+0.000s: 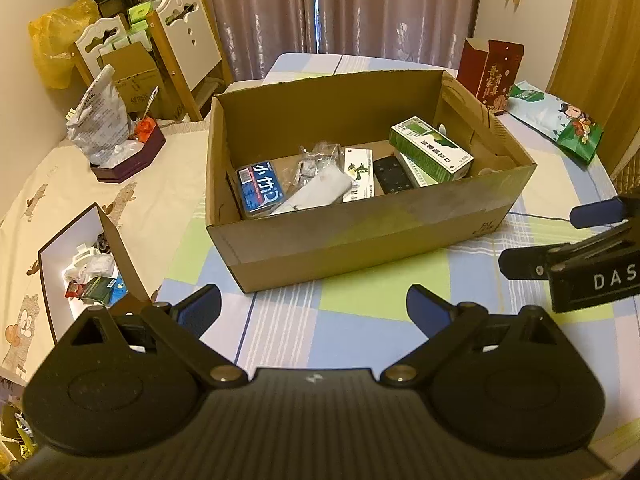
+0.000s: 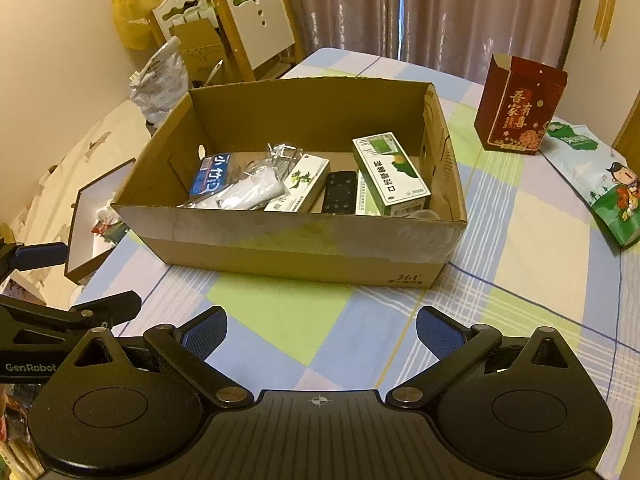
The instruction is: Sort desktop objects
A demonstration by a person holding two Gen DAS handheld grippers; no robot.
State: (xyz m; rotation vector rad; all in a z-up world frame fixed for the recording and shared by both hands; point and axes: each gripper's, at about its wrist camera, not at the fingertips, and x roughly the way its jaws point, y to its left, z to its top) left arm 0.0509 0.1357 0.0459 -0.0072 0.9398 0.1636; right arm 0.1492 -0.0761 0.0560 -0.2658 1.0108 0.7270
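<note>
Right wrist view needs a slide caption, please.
Open right hand-held gripper faces a cardboard box of sorted items on a checked tablecloth.

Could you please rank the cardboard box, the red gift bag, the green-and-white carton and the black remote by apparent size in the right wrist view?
1. cardboard box
2. red gift bag
3. green-and-white carton
4. black remote

The remote is partly hidden, so its rank is less certain.

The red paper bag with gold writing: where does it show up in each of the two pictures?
Left wrist view: red paper bag stands upper right, behind the cardboard box's far right corner.
Right wrist view: the bag stands upper right, clear of the box.
Shared landmark: the box.
</note>
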